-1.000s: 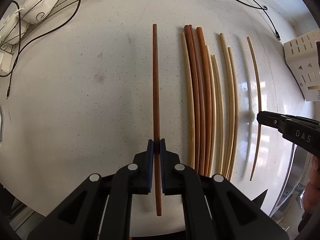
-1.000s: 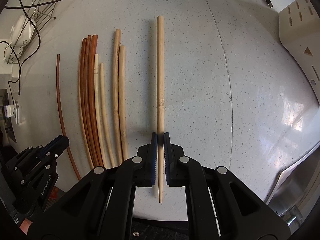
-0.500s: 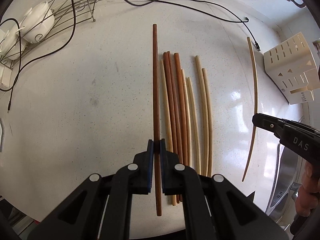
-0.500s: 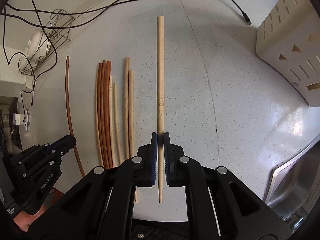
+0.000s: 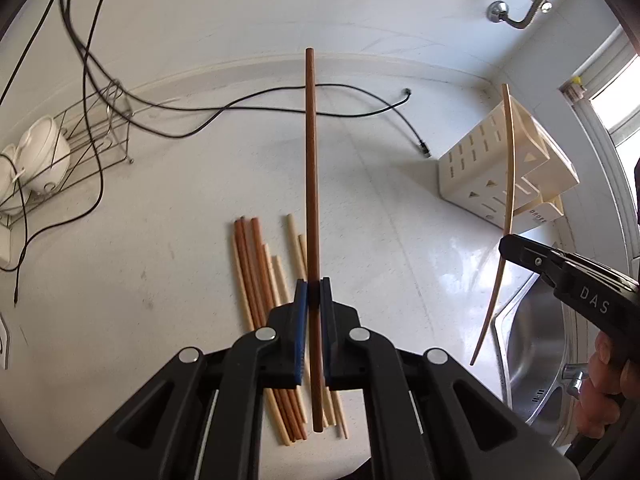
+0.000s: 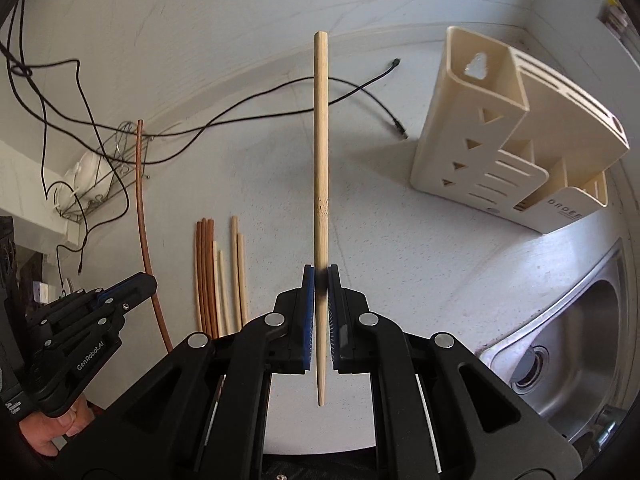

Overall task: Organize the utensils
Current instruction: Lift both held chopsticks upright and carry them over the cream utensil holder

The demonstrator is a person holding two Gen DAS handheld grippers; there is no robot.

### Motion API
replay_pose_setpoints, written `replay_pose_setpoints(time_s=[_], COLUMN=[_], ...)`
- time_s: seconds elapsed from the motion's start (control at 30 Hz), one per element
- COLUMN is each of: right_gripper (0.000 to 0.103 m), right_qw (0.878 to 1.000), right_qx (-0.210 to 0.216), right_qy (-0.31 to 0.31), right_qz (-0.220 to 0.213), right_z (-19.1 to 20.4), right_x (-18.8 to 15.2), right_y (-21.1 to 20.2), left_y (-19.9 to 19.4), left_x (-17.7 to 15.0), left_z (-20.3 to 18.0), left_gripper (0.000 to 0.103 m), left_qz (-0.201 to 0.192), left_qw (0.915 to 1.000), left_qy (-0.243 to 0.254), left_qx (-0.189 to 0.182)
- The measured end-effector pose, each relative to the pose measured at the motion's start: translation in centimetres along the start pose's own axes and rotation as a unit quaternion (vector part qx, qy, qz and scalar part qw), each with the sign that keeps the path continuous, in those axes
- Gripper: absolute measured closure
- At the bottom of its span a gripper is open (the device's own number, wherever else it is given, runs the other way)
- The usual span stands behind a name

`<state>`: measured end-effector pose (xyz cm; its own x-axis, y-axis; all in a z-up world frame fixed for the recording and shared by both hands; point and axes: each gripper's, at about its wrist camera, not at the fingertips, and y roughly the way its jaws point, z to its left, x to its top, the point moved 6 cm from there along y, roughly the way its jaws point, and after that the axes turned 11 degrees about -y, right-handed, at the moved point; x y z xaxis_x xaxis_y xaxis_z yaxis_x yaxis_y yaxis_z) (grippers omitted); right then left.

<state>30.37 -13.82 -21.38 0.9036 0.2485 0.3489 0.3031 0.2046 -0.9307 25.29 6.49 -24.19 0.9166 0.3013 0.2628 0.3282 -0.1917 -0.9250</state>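
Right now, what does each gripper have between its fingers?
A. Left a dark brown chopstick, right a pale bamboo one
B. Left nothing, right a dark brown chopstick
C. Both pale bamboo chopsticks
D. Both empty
A: the left gripper is shut on the dark brown chopstick, and the right gripper on the pale bamboo chopstick.

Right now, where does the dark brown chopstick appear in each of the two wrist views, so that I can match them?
Left wrist view: the dark brown chopstick runs down the centre, clamped in the left gripper.
Right wrist view: the same stick is a thin curved line at the left edge, above the left gripper.
Shared landmark: the cream utensil holder, at the right in both views.
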Motion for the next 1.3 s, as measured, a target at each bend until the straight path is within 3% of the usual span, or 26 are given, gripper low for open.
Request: replay_pose_setpoints(time_s=[0.4,0.8,1.13,1.3], right_gripper=[0.097,0.097,0.097,0.097], right_qw=[0.990,0.972,0.957,0.947], right_qx=[-0.055,-0.092,-0.104,-0.113], right_qy=[0.061,0.088,0.107,0.108], right_qz=[-0.118,-0.199,-0.249,-0.279], right_z=[-7.6,-12.9,-17.3,-19.1], right_x=[1.8,3.2,3.6,3.6], right_y=[-8.3,-12.9,-13.7,-13.3], left_y=[-1.4,-4.2,-4.6,-3.4], left_x=[4.9,8.1,11.2,12.8], left_z=[-11.9,-22.3,-26.9,-28.3], left_gripper=[0.097,0.097,0.097,0.097], left_qz=[-0.065,-0.169,-0.228,-0.239], left_qw=[0.9929,0.9662,0.9449,0.9405], left_qy=[0.075,0.143,0.162,0.163], left_qx=[-0.066,-0.132,-0.170,-0.178])
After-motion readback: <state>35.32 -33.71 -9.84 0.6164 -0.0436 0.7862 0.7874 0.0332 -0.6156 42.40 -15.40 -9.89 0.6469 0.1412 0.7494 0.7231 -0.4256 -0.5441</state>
